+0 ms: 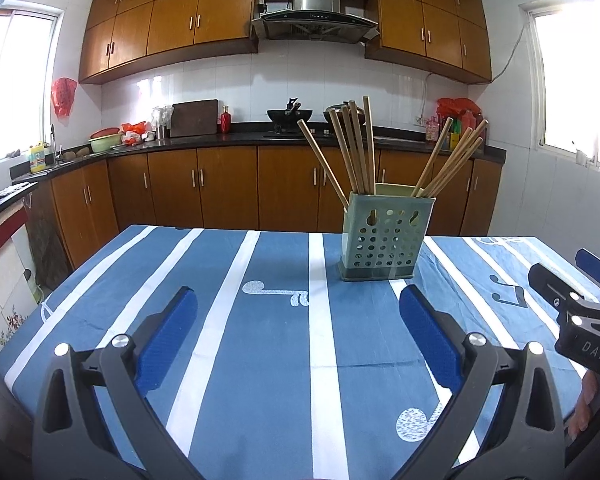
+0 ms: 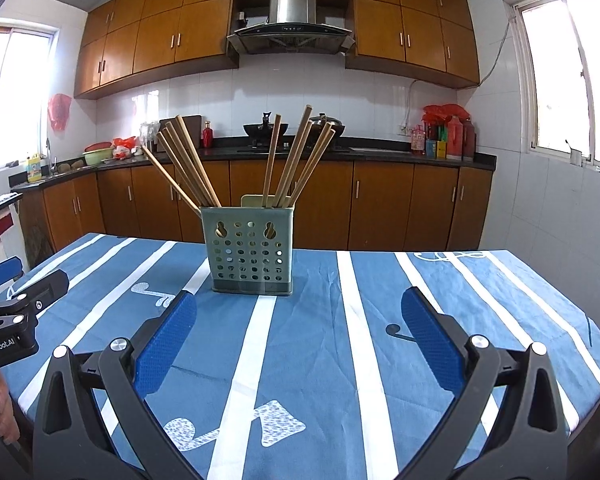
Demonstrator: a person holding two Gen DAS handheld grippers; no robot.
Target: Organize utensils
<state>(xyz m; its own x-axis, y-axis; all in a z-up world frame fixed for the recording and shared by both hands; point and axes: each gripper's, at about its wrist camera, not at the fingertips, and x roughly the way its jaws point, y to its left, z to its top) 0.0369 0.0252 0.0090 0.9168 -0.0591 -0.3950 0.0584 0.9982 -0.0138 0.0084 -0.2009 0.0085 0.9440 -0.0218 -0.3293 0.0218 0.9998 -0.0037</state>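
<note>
A worktop under a blue, white-striped cloth carries a green perforated holder near its far middle, wooden chopsticks standing in it. Left claw and right claw hover spread wide, released, grasping nothing.

Centre frame, the pale green perforated plastic holder looks matt; its plain wooden chopsticks look unvarnished. The blue-and-white striped cloth table cover is creased. Upper frame, glossy orange-brown wooden cabinets flank a brushed-metal hood.
</note>
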